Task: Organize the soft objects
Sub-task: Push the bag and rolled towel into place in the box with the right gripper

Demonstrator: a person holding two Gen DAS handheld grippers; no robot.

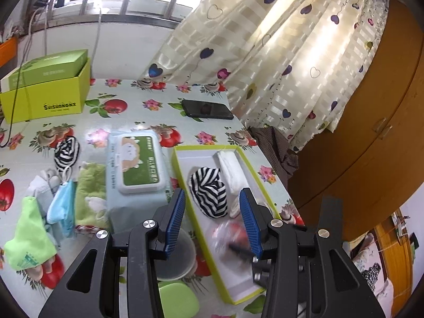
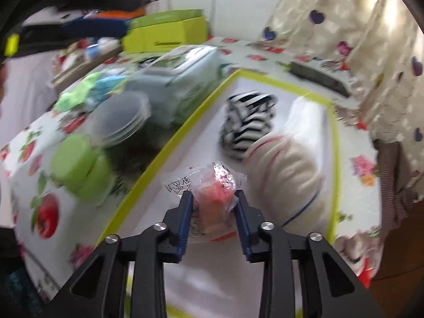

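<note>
Over a table [image 1: 137, 129] spread with a fruit-and-flower cloth, two blue-padded grippers are seen at a yellow-rimmed tray [image 1: 177, 164]. The left gripper [image 1: 212, 220] is held above the tray with its fingers wide apart and nothing between them; a striped sock [image 1: 209, 193] is framed in the gap, lying on the tray's white floor. A white roll [image 1: 230, 169] is laid just beside the sock, toward the tray's far end.

From the right wrist view, the right gripper [image 2: 213, 206] is shown low inside the tray [image 2: 169, 145], its fingers closed in on a red item in crinkled clear wrap [image 2: 216, 188]; the pads are seen pressed against the wrap on both sides. Beyond the item, the striped sock [image 2: 246, 122] and a cream sock with thin coloured lines [image 2: 281, 169] are seen touching each other, though much of this view is blurred.

Outside the tray, on its left, a wipes pack [image 1: 137, 164] is set on the cloth, and further left a loose heap of soft things is gathered: a second striped sock [image 1: 66, 151], a green towel [image 1: 90, 193], a light blue sock [image 1: 61, 204] and a bright green sock [image 1: 27, 235]. A phone [image 1: 206, 109] is laid near the far edge, beside a heart-print curtain [image 1: 278, 61], and a green box [image 1: 47, 92] is placed at the far left corner. A grey bowl [image 1: 177, 257] and a green lid [image 1: 177, 299] are partly hidden under the left gripper.
</note>
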